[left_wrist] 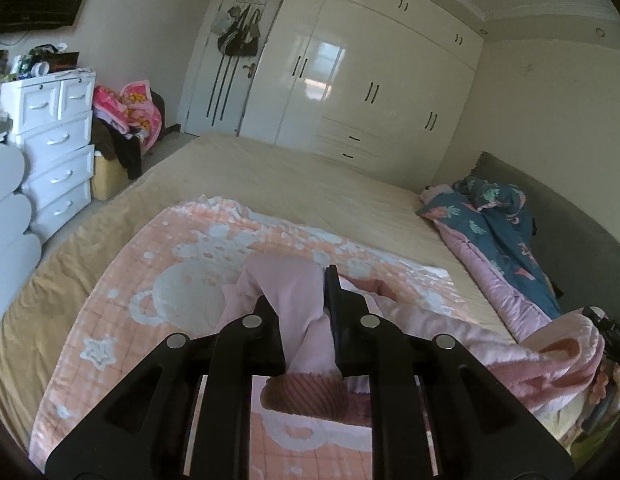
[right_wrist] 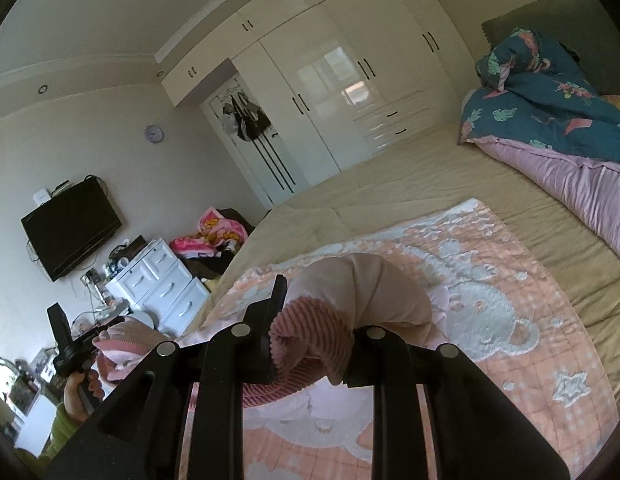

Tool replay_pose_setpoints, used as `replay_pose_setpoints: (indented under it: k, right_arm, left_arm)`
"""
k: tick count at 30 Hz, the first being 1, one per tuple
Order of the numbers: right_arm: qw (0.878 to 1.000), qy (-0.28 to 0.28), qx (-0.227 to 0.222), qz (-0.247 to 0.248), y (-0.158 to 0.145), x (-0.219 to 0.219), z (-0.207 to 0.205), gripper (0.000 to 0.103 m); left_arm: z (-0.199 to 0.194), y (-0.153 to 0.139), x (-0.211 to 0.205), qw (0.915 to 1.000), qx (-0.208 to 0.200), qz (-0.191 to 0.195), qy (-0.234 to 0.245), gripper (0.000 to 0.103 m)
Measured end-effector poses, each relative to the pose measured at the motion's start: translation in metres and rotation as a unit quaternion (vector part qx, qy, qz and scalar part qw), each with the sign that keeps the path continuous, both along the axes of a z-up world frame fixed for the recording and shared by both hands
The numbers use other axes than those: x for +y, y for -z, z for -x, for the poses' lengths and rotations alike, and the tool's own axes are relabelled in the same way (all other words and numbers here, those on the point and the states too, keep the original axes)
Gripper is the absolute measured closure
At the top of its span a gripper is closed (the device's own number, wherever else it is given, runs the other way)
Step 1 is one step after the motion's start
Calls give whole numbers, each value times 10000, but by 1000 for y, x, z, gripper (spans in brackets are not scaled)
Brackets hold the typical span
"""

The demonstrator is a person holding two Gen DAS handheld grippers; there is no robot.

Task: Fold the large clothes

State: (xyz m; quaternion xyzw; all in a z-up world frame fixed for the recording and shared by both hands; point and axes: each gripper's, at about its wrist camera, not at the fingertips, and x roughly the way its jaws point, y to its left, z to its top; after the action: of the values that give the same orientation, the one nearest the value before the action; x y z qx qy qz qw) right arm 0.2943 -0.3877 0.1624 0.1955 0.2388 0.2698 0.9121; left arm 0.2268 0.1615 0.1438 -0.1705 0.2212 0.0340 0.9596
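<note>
Clamping a bunch of pale pink garment (left_wrist: 299, 320) at the lower centre of its frame, the left gripper (left_wrist: 299, 328) has its jaws pressed on the cloth, with a ribbed darker pink cuff (left_wrist: 305, 398) showing just below them. The right gripper (right_wrist: 310, 340) likewise pinches the garment (right_wrist: 374, 296) at a ribbed cuff (right_wrist: 310, 340), and the bunched sleeve arches up and rightward from it. The garment hangs over a peach blanket (left_wrist: 149, 280) spread on the tan bed (left_wrist: 289, 172). At right in both views a teal and pink quilt (right_wrist: 550, 120) lies heaped along the bed's edge, well apart from the garment. White drawers (left_wrist: 53, 140) and a pile of bright clothes (left_wrist: 129, 108) stand at left beyond the bed. Across the upper frame runs a white wardrobe (left_wrist: 370, 80). In the right view's lower left, the left hand (right_wrist: 79, 394) grips its tool's handle.
</note>
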Motion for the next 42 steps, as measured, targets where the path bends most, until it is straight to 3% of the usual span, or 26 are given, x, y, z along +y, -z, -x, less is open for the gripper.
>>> replay_pose_setpoints:
  k: [9,33,37,41,42]
  right_arm:
    - [9998,152,124,29,12,5,-42,83]
    - [9908,445,1205,-431,85,7,-137,79]
    - [9863,348,1425,-758,98,4,-149,71]
    - [9797,157,1452,-1375,103,-2,-155,33]
    - [9803,202,1384,-1393,102,-3,-154,28]
  left_arm:
    - [-36,10,8,9998,87,-35,-153,95]
    - [-111,62,9,9972,614,-375,-211,92]
    - [-124,71,9,9963,749,-352,-217,92]
    - [-137,81,12,9956,874,-281,-201,91]
    - [-140,83,12,9953,908,-277,-205,90]
